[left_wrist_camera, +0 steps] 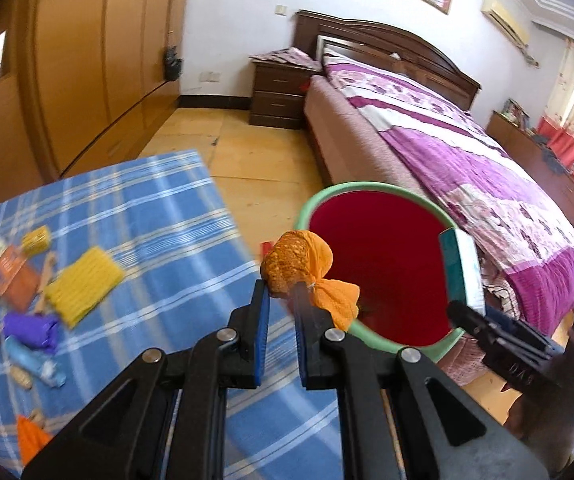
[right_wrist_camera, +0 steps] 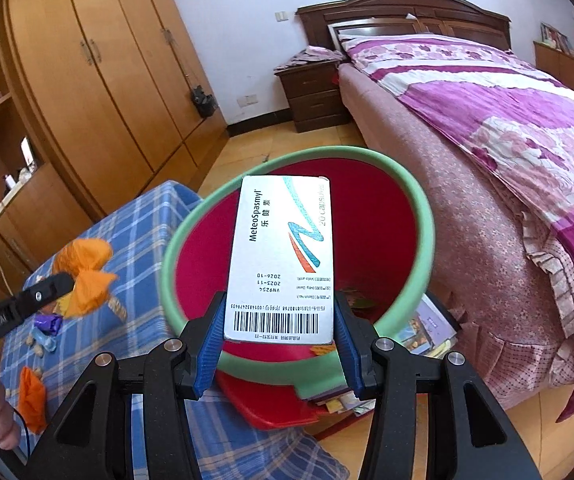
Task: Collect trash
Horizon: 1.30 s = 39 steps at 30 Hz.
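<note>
A: Here, from left to right, what lies on the table?

B: On the blue plaid cloth [left_wrist_camera: 135, 216] at far left lies loose trash: an orange carton [left_wrist_camera: 13, 278], a yellow foam net [left_wrist_camera: 83, 286], a purple wrapper [left_wrist_camera: 31, 330], a pale blue tube [left_wrist_camera: 35, 362], a few peanuts [left_wrist_camera: 21, 376] and an orange scrap [left_wrist_camera: 31, 438].

A: And your left gripper?

B: My left gripper [left_wrist_camera: 281, 286] is clenched on an orange mesh bundle [left_wrist_camera: 299, 262], pinched at its tied neck. The bundle hangs just over the near rim of the bin, at the table's edge.

A: The bin itself?

B: The red bin [right_wrist_camera: 419, 216] with a green rim stands on the floor between the table and the bed [right_wrist_camera: 507, 120]. A few scraps lie at its bottom; I cannot tell what they are.

A: The right gripper?

B: My right gripper [right_wrist_camera: 279, 316] grasps a white medicine box [right_wrist_camera: 283, 256] by its two long sides, barcode end nearest me. The box is held above the bin's mouth. Books [right_wrist_camera: 427, 328] lie on the floor just beside the bin, toward the bed.
</note>
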Each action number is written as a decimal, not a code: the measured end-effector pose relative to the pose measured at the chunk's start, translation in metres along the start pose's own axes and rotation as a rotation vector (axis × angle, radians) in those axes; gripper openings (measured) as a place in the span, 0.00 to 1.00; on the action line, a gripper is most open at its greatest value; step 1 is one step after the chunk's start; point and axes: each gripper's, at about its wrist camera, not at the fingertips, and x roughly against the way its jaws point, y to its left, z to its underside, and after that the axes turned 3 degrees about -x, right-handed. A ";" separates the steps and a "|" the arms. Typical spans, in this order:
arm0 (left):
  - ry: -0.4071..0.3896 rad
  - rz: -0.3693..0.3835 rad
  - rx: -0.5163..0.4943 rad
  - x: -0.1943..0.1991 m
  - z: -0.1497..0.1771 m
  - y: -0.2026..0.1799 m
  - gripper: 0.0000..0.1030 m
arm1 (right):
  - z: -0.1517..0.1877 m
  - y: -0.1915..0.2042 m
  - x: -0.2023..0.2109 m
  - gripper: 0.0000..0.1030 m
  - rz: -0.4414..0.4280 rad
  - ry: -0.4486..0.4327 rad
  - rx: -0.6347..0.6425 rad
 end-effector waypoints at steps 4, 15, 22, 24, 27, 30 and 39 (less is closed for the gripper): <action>0.010 0.030 -0.035 -0.017 -0.006 -0.024 0.11 | -0.001 -0.014 -0.002 0.51 0.007 0.002 -0.029; 0.032 0.080 -0.056 -0.043 -0.015 -0.047 0.38 | -0.002 -0.030 -0.002 0.54 0.004 -0.011 -0.066; 0.042 0.052 -0.061 -0.035 -0.007 -0.044 0.40 | -0.003 -0.027 0.006 0.61 0.001 -0.031 -0.068; 0.046 0.053 -0.056 -0.029 -0.005 -0.040 0.44 | -0.002 -0.023 0.008 0.68 0.002 -0.035 -0.063; 0.036 0.055 -0.045 -0.017 0.000 -0.034 0.48 | -0.001 -0.016 0.012 0.68 0.001 -0.035 -0.055; 0.014 0.040 -0.039 -0.003 0.005 -0.028 0.55 | 0.001 -0.006 0.017 0.75 -0.007 -0.043 -0.041; -0.019 -0.004 0.037 0.041 0.024 0.012 0.63 | 0.011 0.031 0.029 0.80 -0.054 -0.038 0.017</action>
